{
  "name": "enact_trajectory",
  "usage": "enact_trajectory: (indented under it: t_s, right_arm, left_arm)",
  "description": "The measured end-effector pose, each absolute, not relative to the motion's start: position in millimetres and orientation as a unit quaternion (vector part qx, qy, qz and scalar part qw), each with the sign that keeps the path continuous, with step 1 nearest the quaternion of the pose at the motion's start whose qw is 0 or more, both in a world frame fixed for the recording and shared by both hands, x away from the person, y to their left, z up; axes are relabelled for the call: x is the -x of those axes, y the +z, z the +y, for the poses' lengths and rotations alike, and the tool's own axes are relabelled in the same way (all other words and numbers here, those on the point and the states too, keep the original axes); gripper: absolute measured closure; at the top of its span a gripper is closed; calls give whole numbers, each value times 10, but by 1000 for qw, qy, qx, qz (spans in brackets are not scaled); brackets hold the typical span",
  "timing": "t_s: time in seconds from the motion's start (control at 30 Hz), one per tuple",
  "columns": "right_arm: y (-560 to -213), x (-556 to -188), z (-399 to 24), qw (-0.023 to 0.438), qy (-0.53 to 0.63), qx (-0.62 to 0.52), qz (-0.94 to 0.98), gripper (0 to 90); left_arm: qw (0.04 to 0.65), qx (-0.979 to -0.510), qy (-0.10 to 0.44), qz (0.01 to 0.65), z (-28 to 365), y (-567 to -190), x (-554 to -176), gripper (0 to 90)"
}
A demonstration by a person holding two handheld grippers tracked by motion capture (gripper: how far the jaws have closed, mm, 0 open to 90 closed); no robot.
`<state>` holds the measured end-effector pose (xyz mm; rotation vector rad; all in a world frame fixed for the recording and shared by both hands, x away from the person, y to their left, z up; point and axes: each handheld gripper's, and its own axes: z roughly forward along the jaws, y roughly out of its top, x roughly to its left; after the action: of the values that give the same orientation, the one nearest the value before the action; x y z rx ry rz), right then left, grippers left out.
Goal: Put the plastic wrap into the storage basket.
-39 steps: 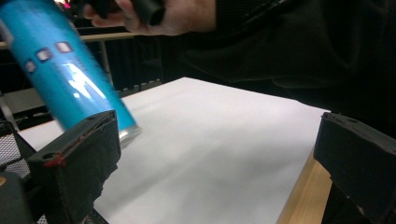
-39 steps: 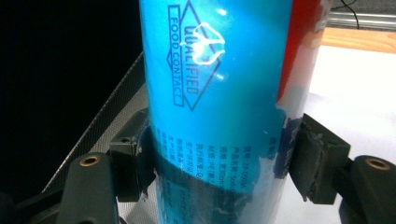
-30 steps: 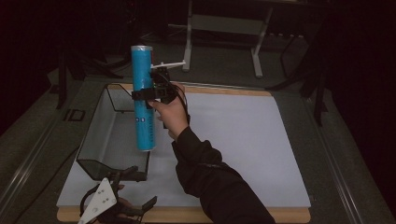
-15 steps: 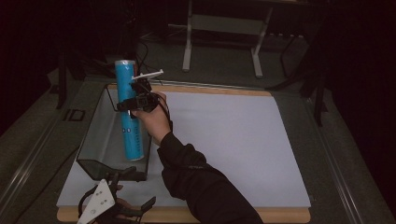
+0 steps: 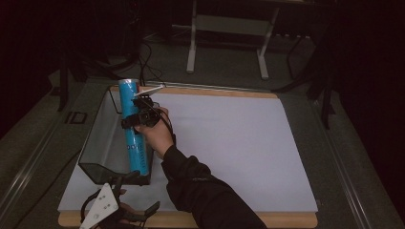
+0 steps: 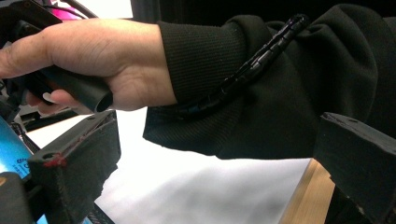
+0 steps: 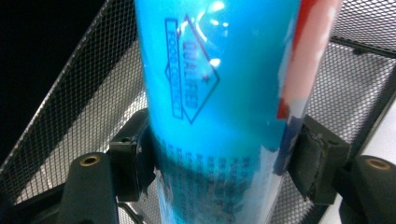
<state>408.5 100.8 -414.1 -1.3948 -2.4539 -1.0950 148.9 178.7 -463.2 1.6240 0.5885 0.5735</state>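
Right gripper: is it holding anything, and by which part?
Yes. The right gripper grips the blue tube across its body, fingers on opposite sides.

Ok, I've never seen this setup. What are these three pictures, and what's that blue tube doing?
There is no robot: a person holds a two-jaw gripper in each hand. The high view looks down on a white table with a black mesh basket. The right gripper is clamped on a tall blue can, upright over the basket. The right gripper view looks along its own pads squeezing that can. The left gripper rests open at the table's near edge; its view shows the other hand and sleeve.
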Motion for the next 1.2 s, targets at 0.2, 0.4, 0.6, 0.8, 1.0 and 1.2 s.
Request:
enact_trajectory:
  t_s: [0.2, 0.4, 0.6, 0.8, 1.0, 1.2]
  right_arm:
    - [-4178, -4086, 1051, 43, -354, 480, -801, 318]
    - [-4290, -4130, 1063, 31, -359, 513, -779, 317]
    - [-4391, -4191, 1096, 30, -346, 523, -778, 316]
    - [-4489, -4218, 1121, 22, -342, 545, -765, 315]
    - [-4574, -4258, 1126, 21, -333, 559, -759, 311]
    - [-4593, -4278, 1120, 20, -329, 557, -762, 304]
  left_arm:
    - [617, -703, 247, 255, 1796, -4630, -1492, 15]
    - [616, -704, 247, 254, 1793, -4630, -1489, 15]
    - [617, -703, 246, 254, 1801, -4628, -1490, 15]
    - [616, -705, 245, 253, 1802, -4630, -1492, 15]
    - [617, -704, 244, 253, 1804, -4630, -1493, 15]
    - [616, -705, 243, 253, 1801, -4633, -1500, 15]
